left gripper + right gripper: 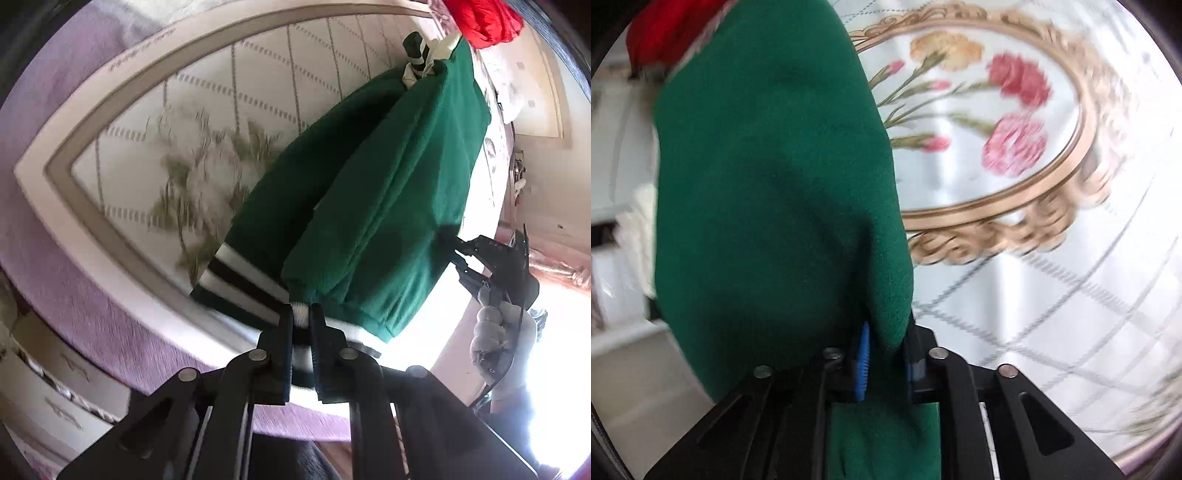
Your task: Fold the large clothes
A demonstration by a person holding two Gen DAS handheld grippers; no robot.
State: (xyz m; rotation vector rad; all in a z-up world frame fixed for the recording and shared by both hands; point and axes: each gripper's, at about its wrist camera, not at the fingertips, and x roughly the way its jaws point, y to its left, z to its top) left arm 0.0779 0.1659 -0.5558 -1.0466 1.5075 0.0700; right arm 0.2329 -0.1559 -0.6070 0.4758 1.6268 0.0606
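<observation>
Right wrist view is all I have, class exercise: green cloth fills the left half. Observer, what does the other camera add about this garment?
Observer: The green garment has a striped hem, white and dark bands, which your view lacks.
Operator: Who holds that hem?
Observer: The left gripper is shut on the striped hem, at a white band.
Operator: Can you see my gripper from there?
Observer: Yes, the right gripper bites the garment's plain green edge, held by a gloved hand.
Operator: What lies beyond the garment?
Observer: A red cloth sits past its far end, on the patterned bedspread.
</observation>
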